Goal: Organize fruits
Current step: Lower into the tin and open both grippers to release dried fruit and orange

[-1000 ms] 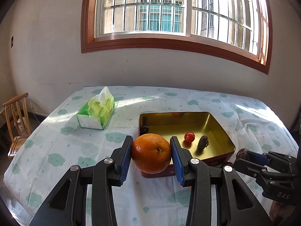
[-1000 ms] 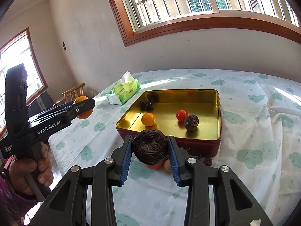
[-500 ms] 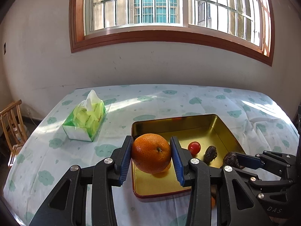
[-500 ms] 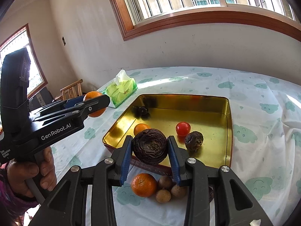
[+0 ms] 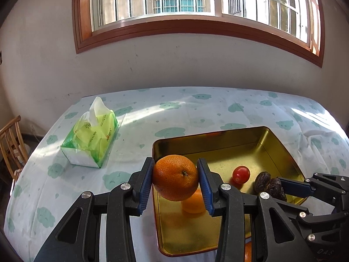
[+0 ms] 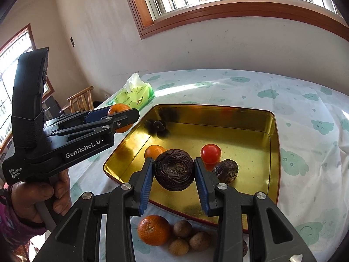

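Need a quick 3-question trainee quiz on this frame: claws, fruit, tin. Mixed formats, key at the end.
1. True or false: the left claw is shut on an orange.
2. What does the right claw hold? A) tomato B) dark wrinkled fruit C) tissue pack
3. Fill in: the red tomato lies inside the gold ____.

Key:
1. True. The orange sits between both pads, above the tin.
2. B. The dark wrinkled fruit is clamped between the pads; the tissue pack sits on the table, left of the tin.
3. tin.
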Demonstrator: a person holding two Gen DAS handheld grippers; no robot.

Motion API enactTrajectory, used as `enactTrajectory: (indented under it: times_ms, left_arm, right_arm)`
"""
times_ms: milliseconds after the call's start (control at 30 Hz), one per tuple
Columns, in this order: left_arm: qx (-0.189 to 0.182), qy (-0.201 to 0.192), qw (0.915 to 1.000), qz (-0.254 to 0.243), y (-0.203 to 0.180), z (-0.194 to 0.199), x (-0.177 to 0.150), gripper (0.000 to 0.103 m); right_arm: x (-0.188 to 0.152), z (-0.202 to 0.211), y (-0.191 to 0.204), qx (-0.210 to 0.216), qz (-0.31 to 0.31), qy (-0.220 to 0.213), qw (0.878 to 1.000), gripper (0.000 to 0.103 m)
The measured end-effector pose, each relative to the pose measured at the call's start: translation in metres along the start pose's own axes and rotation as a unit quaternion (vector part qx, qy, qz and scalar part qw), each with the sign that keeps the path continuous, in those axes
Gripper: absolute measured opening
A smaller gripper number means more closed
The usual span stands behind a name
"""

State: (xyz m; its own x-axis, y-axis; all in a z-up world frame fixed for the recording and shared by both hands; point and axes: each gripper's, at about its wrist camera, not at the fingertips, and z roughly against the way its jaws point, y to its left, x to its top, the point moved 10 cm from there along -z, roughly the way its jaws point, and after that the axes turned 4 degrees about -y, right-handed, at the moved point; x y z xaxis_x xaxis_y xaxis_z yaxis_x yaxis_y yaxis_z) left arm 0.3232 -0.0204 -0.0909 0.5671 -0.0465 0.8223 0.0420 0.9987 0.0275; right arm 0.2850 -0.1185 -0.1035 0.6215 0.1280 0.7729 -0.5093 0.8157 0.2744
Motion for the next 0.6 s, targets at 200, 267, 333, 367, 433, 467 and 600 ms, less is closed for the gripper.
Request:
enactTrajectory:
  times_ms: [200,267,333,367,433,467,600]
  left_arm:
    - [0.002,0.009,0.9999,-0.008,0.002,-0.014,0.000,0.041]
    - [0.001,0.012,0.9999,-0.010,0.002,-0.019,0.000,0.041]
    - [0.001,0.015,0.9998,-0.013,0.001,-0.023,-0.001,0.041]
    - [0.001,0.016,0.9998,-0.014,0.001,-0.025,-0.001,0.041]
    - [0.000,0.019,0.9997,-0.017,-0.001,-0.028,-0.002,0.041]
    - [0.000,0.020,0.9996,-0.018,-0.001,-0.030,-0.002,0.041]
    - [0.000,0.024,0.9994,-0.024,-0.003,-0.036,-0.003,0.041]
  right_arm:
    - [0.001,-0.009,-0.003,0.001,-0.002,0.005,1.000,0.035]
    - [0.001,-0.010,-0.004,0.002,-0.002,0.006,1.000,0.035]
    - [0.001,-0.013,-0.005,0.001,-0.003,0.008,1.000,0.035]
    - [0.001,-0.015,-0.006,0.002,-0.004,0.009,1.000,0.035]
    - [0.001,-0.017,-0.007,0.002,-0.005,0.010,1.000,0.035]
    - [0.001,-0.018,-0.008,0.002,-0.005,0.011,1.000,0.035]
    - [0.002,-0.021,-0.009,0.003,-0.006,0.012,1.000,0.035]
